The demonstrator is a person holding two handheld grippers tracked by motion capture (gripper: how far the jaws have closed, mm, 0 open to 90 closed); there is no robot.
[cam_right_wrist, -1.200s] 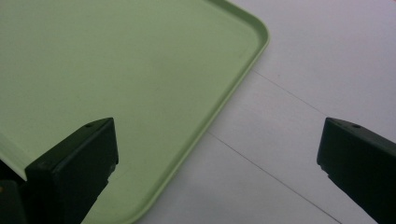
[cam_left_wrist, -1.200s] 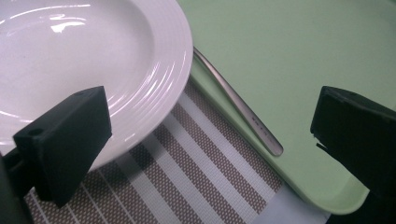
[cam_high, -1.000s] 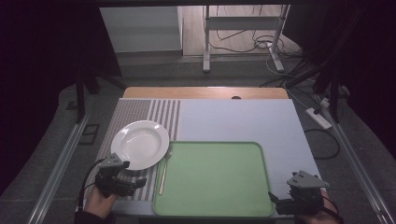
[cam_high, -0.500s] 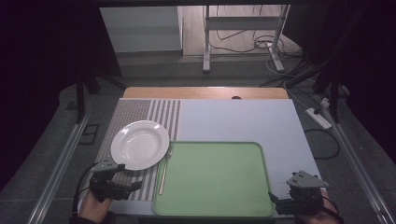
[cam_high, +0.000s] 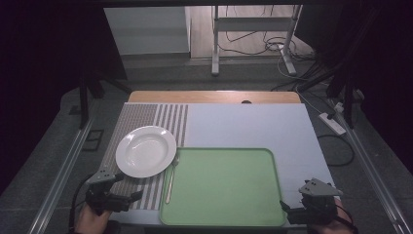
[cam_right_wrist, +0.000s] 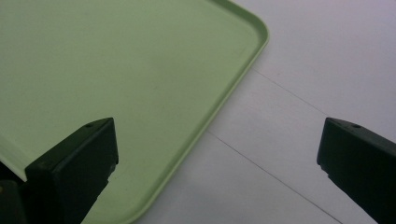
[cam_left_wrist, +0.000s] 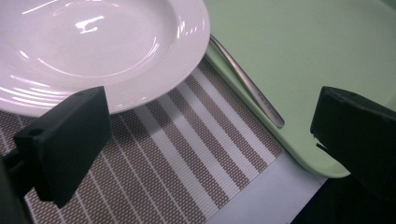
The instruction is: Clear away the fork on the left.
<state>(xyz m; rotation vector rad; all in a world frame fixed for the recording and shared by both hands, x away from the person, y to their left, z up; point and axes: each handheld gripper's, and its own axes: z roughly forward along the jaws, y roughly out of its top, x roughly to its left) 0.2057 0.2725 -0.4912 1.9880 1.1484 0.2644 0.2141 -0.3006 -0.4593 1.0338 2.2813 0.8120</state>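
I read no work begun: left gripper [cam_left_wrist: 205,154] and right gripper [cam_right_wrist: 217,172] both gape wide, empty. Plate [cam_high: 145,150] sits on mat [cam_high: 146,122]; tray [cam_high: 224,187] bare (utensil [cam_high: 170,179] alongside).

The white plate [cam_left_wrist: 93,51] runs off the top and left edges of the left gripper view, hiding the far end of a slim utensil [cam_left_wrist: 247,84], its type unclear.

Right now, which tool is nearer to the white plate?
Left. The left tool sits just below the white plate on the striped mat; the right tool is beyond the green tray.
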